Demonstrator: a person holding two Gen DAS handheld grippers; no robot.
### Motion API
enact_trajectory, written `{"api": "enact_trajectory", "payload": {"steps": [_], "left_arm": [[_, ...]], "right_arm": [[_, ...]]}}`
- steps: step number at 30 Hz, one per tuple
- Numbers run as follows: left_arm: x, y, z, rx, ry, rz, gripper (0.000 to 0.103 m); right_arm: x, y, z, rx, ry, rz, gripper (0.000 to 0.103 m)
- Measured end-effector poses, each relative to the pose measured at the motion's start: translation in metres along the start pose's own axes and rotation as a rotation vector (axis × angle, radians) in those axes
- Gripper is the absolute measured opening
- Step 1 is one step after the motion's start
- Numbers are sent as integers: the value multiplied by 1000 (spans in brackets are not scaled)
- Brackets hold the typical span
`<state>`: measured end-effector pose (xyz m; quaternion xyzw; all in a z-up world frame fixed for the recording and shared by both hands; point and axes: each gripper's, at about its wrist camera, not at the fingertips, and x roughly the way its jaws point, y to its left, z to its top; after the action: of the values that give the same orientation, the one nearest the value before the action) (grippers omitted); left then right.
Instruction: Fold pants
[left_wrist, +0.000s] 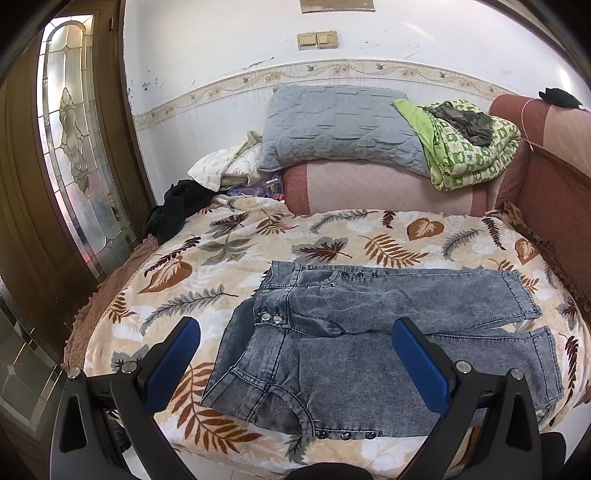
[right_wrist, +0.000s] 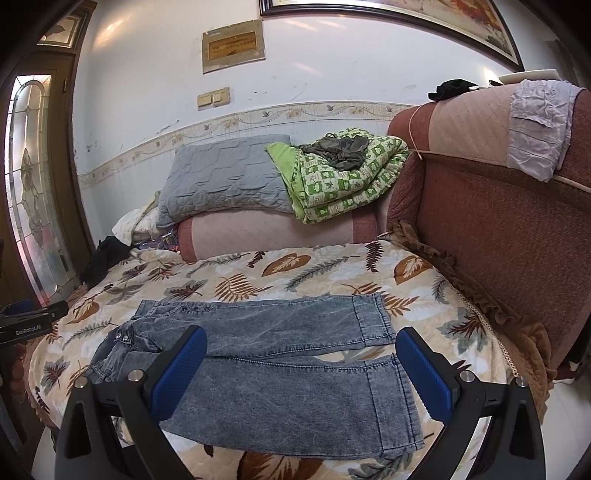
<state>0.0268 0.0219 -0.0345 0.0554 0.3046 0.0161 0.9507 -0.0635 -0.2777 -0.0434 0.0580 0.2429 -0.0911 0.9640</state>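
Lying flat ahead of both tongs, the grey acid-washed pants (left_wrist: 373, 339) are spreading across the leaf-print bedspread (left_wrist: 207, 258), unfolded, legs side by side with a narrow gap between them. The left gripper (left_wrist: 295, 339) is hovering above the near edge of the bed, jaws spread wide and released, nothing between the blue pads (left_wrist: 173, 365). Its left pad is sitting over bare bedspread just outside the waistband, its right pad over the near leg; the waist buttons are lying between the two, slightly ahead. The right gripper (right_wrist: 301, 350) is likewise hanging released and empty, jaws wide. Its left pad is overlapping the crotch end of the near leg, and its right pad is standing just outside the hem of that leg. The far leg is running beyond both fingertips. Well past the pants, a grey pillow (right_wrist: 221, 181) and a green patterned quilt (right_wrist: 343, 177) are resting on a pink bolster (right_wrist: 273, 229). To the right of the right gripper, a reddish sofa back (right_wrist: 498, 221) is rising.
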Motion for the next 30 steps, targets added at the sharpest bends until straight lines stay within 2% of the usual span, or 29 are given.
{"api": "enact_trajectory", "payload": {"steps": [9,24,26,30], "left_arm": [[-3,1,-1,3,-2,-3,103],[4,0,-3,9,17,-4,103],[8,1,-7,1,33,-23,103],[21,3,-38,-31,140,-108,103]], "right_arm": [[0,12,0,-22,9,13,103],[3,2,-2,-4,20,4,103],[4,3,-3,-8,21,3,103],[7,0,-5,-9,33,-5,103]]}}
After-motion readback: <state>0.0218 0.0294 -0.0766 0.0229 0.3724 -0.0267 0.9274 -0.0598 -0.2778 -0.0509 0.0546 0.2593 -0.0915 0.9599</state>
